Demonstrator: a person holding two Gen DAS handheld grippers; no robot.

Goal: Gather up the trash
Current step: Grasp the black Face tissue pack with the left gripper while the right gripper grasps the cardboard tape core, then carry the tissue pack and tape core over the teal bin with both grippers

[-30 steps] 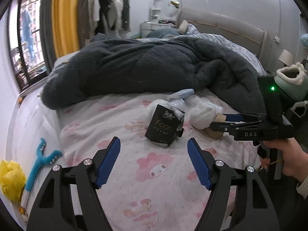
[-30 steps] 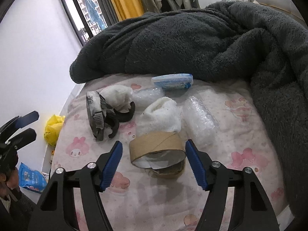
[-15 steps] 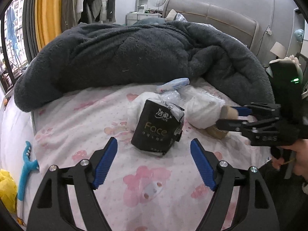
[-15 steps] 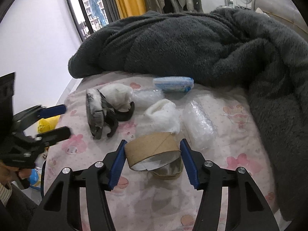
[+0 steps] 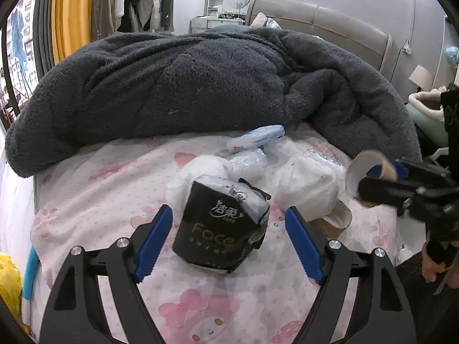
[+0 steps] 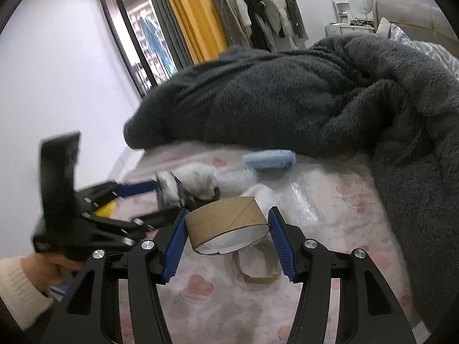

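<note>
Pink cartoon-print bed sheet, far half buried under a heaped dark grey fleece blanket; trash clustered mid-sheet below the blanket edge. Left gripper jaws apart, straddling the black tissue pack, pads clear of it on both sides. Right gripper clamped on the cardboard tape core, lifted off the sheet. Second cardboard ring lies beneath. Bare sheet toward the near edge.
</note>
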